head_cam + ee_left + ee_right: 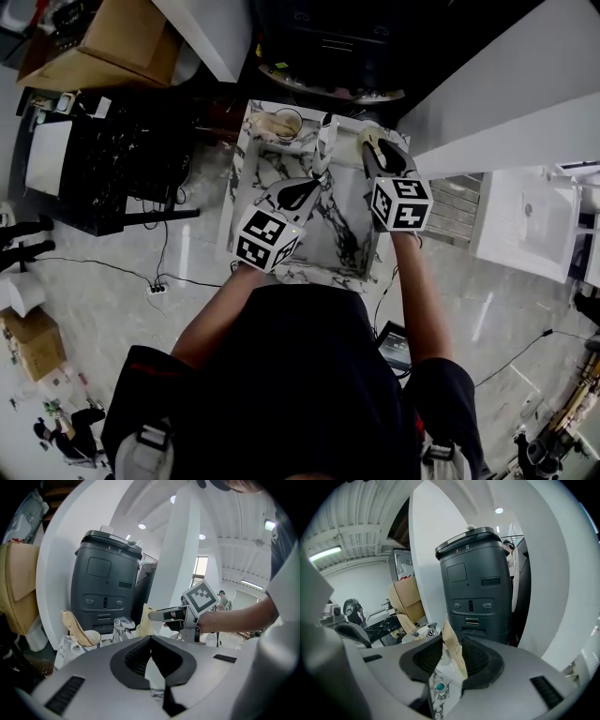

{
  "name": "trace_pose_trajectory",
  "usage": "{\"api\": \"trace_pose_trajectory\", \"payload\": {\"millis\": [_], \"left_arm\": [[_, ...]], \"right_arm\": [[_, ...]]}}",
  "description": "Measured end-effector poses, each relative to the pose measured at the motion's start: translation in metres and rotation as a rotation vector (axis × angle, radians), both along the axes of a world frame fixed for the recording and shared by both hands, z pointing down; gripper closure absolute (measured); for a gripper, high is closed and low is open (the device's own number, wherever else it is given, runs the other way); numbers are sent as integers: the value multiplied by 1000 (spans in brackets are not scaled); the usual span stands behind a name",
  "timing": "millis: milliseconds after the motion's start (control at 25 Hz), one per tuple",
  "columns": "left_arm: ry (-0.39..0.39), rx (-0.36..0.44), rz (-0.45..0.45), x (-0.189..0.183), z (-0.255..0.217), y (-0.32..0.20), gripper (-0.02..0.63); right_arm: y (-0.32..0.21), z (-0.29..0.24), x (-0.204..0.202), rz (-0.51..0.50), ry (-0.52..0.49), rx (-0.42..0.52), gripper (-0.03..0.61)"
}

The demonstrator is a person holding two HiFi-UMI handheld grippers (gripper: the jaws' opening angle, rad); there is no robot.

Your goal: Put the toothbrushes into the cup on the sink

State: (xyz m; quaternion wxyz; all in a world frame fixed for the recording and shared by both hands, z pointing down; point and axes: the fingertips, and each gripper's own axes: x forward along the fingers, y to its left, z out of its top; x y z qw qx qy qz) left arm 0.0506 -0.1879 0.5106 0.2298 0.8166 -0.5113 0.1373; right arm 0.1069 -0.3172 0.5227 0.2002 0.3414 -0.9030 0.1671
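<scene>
Though vague overhead, toothbrush [453, 648] clamped, right jaws

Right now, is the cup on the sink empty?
Not empty: a beige wrapped toothbrush stands slanted in the cup, its top leaning left.

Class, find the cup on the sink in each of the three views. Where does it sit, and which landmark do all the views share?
Head view: the cup stands at the far left corner of the sink.
Left gripper view: low left.
Right gripper view: small, low, left of centre.
Shared landmark: the dark grey unit behind the sink.
</scene>
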Motion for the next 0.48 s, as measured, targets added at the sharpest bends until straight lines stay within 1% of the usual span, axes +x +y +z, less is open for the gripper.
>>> {"api": "trace_pose_trajectory", "payload": {"millis": [480], "left_arm": [[9,27,19,-23,-16,16,600]], "right_arm": [[22,-14,1,79,-14,8,453]]}}
